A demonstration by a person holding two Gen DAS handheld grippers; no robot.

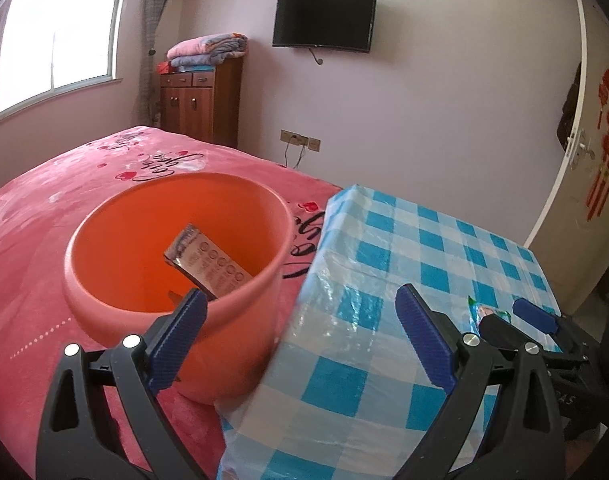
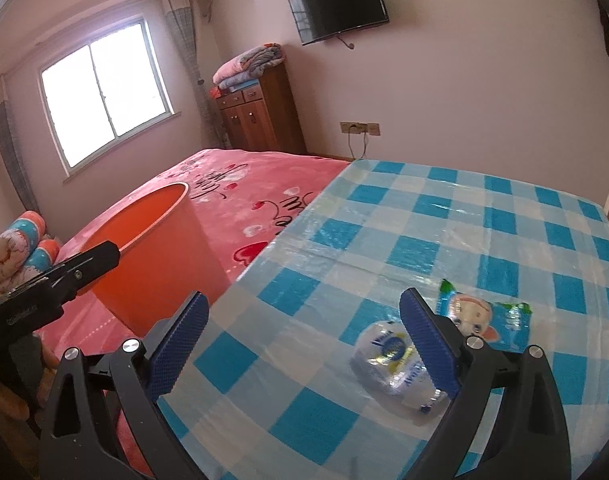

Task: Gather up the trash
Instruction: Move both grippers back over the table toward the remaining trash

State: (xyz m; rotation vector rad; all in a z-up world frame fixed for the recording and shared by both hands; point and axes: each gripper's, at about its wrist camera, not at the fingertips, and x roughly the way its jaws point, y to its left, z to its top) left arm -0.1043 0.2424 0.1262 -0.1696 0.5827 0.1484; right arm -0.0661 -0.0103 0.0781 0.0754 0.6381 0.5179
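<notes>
While the left gripper (image 1: 300,312) hangs with its jaws spread wide and nothing between them, the orange bin (image 1: 176,264) sits right ahead of its left finger on the pink bedspread (image 1: 44,216). One flat wrapper (image 1: 206,264) lies inside, long axis slanting from upper left down towards that finger, a row of round marks on it; the print is too small to read. Off past the right finger, the right gripper (image 1: 532,314) pokes in over the blue checked tablecloth (image 1: 424,240).

Over to the right wrist view: the right gripper (image 2: 304,312) is spread open too, holding nothing. One crumpled clear wrapper (image 2: 392,364) lies against its right finger, lettering blurred. One blue cartoon packet (image 2: 488,320) lies just beyond that finger, long axis running left to right. The bin (image 2: 152,256) stands off to the left.
</notes>
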